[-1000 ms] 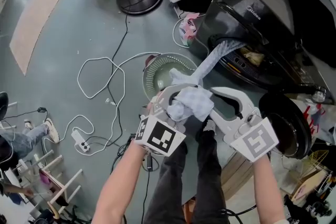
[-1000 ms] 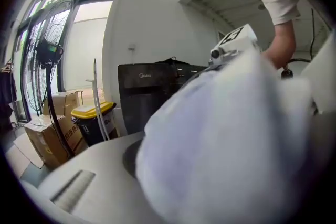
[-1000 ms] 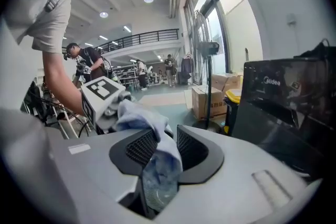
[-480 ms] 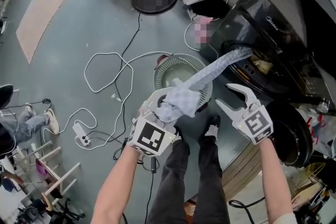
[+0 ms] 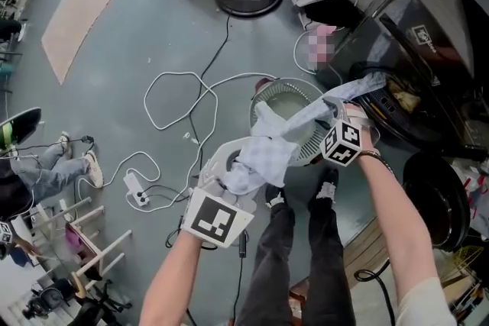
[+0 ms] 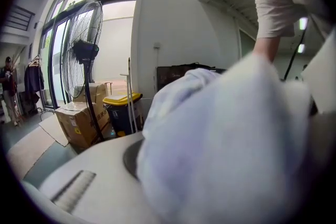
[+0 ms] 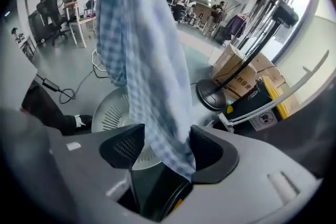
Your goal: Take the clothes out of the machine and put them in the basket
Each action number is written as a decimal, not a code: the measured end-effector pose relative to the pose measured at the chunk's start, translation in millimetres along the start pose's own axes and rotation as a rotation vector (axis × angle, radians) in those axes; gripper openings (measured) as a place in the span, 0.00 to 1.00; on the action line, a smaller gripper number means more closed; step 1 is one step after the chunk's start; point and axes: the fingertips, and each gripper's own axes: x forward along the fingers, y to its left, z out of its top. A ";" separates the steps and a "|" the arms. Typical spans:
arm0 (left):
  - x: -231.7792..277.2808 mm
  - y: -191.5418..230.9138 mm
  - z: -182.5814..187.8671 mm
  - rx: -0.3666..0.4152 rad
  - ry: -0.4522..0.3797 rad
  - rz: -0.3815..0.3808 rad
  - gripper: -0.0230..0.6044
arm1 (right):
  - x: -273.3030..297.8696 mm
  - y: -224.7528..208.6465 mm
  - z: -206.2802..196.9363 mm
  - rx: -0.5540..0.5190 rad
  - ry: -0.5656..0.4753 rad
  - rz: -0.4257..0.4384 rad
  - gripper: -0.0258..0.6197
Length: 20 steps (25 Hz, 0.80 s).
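Head view: checked cloth point(image 5: 263, 154) (bunched) crosses basket point(image 5: 262, 91); white cables point(image 5: 179, 74) loop alongside.

- The head view looks steeply down from above the person onto the floor point(image 5: 114, 50). It takes in both forearms, the left gripper point(image 5: 241, 168), the right gripper point(image 5: 333, 112), the basket point(image 5: 284, 97) and, along the right edge, the machine point(image 5: 416, 50).
- The left gripper view faces nearly level across the room. The cloth point(image 6: 226, 139) lies so near the lens that it fills the right and lower frame and covers the jaws. A fan point(image 6: 84, 50) and a cardboard box point(image 6: 79, 123) stand far behind.
- The right gripper view looks down along its own jaws, which have just been opening with the cloth hanging between them, onto the basket close below.
- Head and right gripper views share the basket and floor. All three show the cloth, fan and cardboard box.
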 end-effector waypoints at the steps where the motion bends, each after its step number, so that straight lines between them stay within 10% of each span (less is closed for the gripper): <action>1: -7.8 3.7 1.0 0.013 0.007 0.001 0.20 | 4.9 -2.1 -4.5 -0.007 0.013 -0.005 0.47; 4: -29.5 15.3 -3.5 0.032 0.024 0.018 0.20 | 9.9 -11.7 -3.5 -0.019 0.014 -0.048 0.37; 6: -35.8 20.6 -14.0 0.009 0.034 0.047 0.20 | 11.0 -15.8 5.7 0.055 -0.021 -0.060 0.12; 11: -38.4 27.5 -37.9 -0.047 0.063 0.105 0.20 | -16.3 -16.9 62.9 0.286 -0.231 -0.034 0.09; 20: -31.4 35.5 -83.6 -0.134 0.124 0.151 0.20 | -119.2 1.3 180.9 0.399 -0.609 0.064 0.09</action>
